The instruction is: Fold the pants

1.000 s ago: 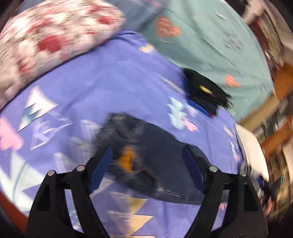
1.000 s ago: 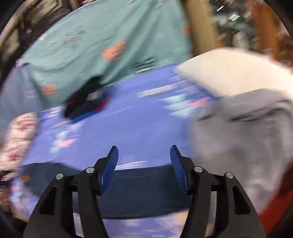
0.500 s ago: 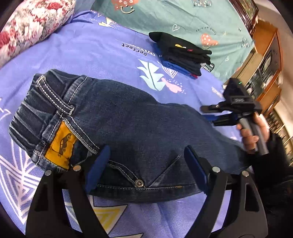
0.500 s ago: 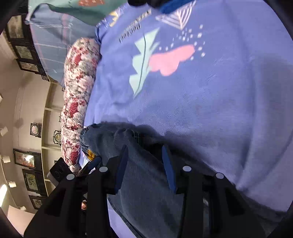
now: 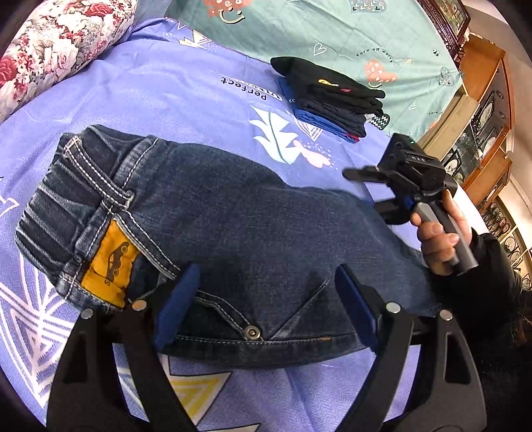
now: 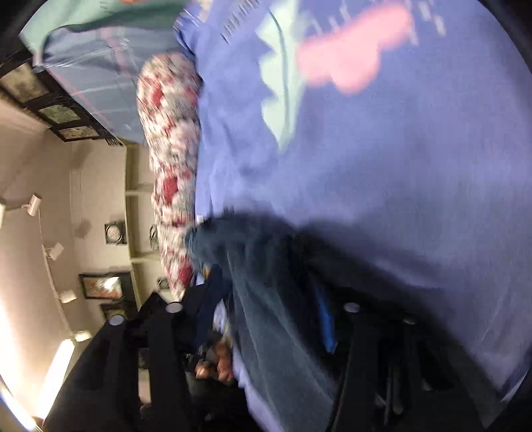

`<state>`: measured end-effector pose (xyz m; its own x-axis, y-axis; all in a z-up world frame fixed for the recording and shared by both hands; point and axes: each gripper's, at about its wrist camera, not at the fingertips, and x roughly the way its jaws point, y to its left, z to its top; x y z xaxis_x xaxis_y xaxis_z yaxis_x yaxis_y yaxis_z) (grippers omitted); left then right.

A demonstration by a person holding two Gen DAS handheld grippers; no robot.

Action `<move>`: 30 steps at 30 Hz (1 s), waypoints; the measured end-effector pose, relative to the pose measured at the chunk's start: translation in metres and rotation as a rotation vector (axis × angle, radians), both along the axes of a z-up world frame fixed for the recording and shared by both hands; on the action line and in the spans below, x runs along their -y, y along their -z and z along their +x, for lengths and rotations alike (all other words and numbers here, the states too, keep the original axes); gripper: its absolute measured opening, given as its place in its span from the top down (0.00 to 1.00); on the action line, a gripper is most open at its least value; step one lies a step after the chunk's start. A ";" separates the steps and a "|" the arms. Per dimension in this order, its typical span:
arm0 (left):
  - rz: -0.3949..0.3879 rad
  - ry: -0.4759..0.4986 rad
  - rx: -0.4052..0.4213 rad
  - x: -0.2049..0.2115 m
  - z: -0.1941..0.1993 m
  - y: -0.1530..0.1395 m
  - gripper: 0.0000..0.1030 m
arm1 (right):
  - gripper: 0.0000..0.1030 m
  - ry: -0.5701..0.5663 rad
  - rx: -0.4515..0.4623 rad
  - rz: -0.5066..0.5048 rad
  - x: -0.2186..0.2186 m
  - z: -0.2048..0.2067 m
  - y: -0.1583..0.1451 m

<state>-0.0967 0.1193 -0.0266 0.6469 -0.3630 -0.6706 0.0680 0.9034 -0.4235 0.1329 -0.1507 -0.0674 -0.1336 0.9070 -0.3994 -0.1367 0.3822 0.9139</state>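
Dark blue jeans (image 5: 232,219) with a yellow waist patch lie across the purple printed bedsheet (image 5: 166,89), waistband at the left. My left gripper (image 5: 266,305) is open, its blue pads spread just above the jeans' near edge by the pocket rivet. My right gripper (image 5: 382,199) is turned on its side at the jeans' right end. In the blurred right wrist view the jeans' cloth (image 6: 266,299) lies between the two fingers of the right gripper (image 6: 266,309). The jaws stand apart; whether they press the cloth does not show.
A stack of folded dark clothes (image 5: 332,96) sits at the back on the sheet. A floral pillow (image 5: 50,46) lies at the far left. A teal blanket (image 5: 332,30) is behind. Wooden cabinets (image 5: 482,109) stand at the right.
The left gripper stays put over the jeans. The right gripper has shifted a little at the jeans' leg end, and its view has become blurred.
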 end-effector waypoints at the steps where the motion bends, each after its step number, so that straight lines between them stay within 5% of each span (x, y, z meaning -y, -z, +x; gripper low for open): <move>1: -0.002 0.000 0.002 0.000 0.000 0.000 0.18 | 0.65 0.038 0.018 0.016 0.002 0.003 0.001; 4: 0.000 0.003 0.001 0.000 0.000 0.001 0.18 | 0.99 0.135 0.005 0.061 0.022 0.009 0.011; 7: 0.002 0.003 0.002 0.001 0.000 0.001 0.18 | 0.99 0.235 0.029 0.113 0.045 0.015 0.008; 10: 0.003 0.002 0.002 0.001 0.000 0.001 0.18 | 0.95 0.137 0.032 0.069 0.033 0.013 0.000; 11: 0.002 0.002 0.003 0.000 0.000 0.002 0.18 | 0.89 0.097 0.027 0.047 0.028 0.009 0.000; 12: 0.002 0.002 0.003 0.000 0.000 0.002 0.18 | 0.69 0.058 0.024 0.004 0.023 0.006 -0.001; 14: 0.002 0.003 0.003 0.000 0.000 0.002 0.18 | 0.59 0.027 0.024 -0.080 0.017 -0.001 0.001; 17: 0.000 0.002 0.003 0.000 -0.001 0.002 0.18 | 0.58 -0.007 -0.042 -0.073 0.011 -0.002 0.012; 20: 0.001 0.002 0.001 0.000 -0.001 0.002 0.18 | 0.56 -0.053 -0.151 0.037 -0.009 0.005 0.024; 23: 0.005 0.000 -0.001 0.000 -0.001 0.002 0.18 | 0.58 -0.015 -0.120 0.044 -0.019 0.016 0.022; 27: -0.001 0.004 0.002 -0.002 0.000 0.002 0.18 | 0.83 0.061 -0.035 0.072 -0.004 0.015 0.019; 30: 0.000 0.005 0.003 -0.002 0.000 0.002 0.18 | 0.85 0.075 -0.018 0.070 -0.001 0.015 0.020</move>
<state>-0.0968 0.1214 -0.0288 0.6468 -0.3664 -0.6689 0.0737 0.9030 -0.4233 0.1475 -0.1501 -0.0878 -0.0703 0.9404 -0.3326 -0.0937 0.3257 0.9408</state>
